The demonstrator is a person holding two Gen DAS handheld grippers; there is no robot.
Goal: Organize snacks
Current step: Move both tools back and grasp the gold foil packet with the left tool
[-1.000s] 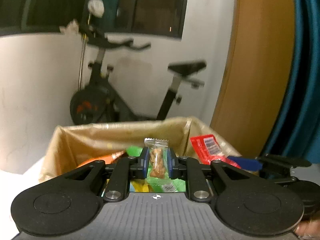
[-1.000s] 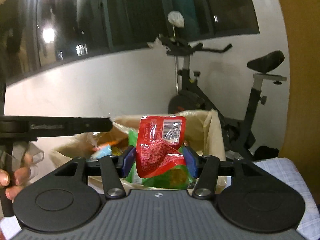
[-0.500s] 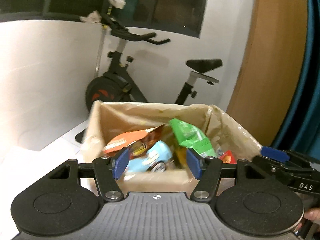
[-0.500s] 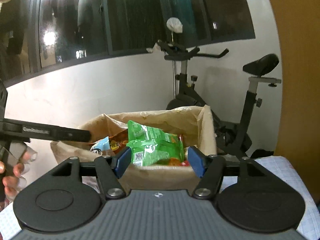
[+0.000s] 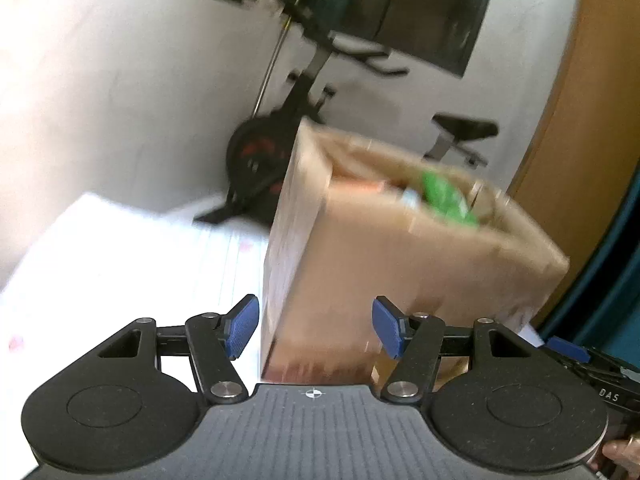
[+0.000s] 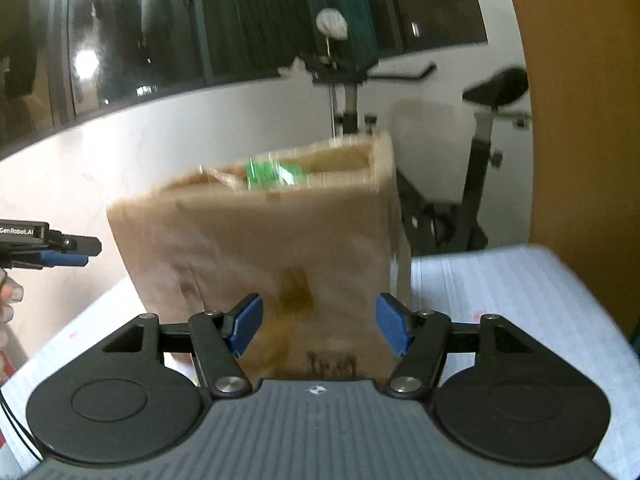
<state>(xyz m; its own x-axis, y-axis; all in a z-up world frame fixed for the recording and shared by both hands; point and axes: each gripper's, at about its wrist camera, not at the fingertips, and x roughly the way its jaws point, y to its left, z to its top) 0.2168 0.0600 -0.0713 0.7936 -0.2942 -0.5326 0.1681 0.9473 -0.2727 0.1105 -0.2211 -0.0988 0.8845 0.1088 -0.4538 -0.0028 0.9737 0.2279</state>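
A brown paper bag [image 5: 400, 264] stands upright on the table, and it also shows in the right wrist view [image 6: 260, 248]. Snack packets sit in its open top, among them a green packet [image 5: 444, 196], seen too in the right wrist view [image 6: 268, 174]. My left gripper [image 5: 314, 326] is open and empty, low in front of the bag's near corner. My right gripper [image 6: 318, 328] is open and empty, low in front of the bag's side. The left gripper's tip [image 6: 60, 252] shows at the left of the right wrist view. Both views are blurred.
A pale striped cloth covers the table [image 6: 520, 300], also in the left wrist view [image 5: 140, 264]. A black exercise bike [image 6: 480, 152] stands behind against the white wall. A wooden panel [image 5: 592, 140] is on the right.
Both grippers opened and let their packets go into the bag: the left a nut packet, the right a red packet. Both then dropped lower, from above the bag to its front.
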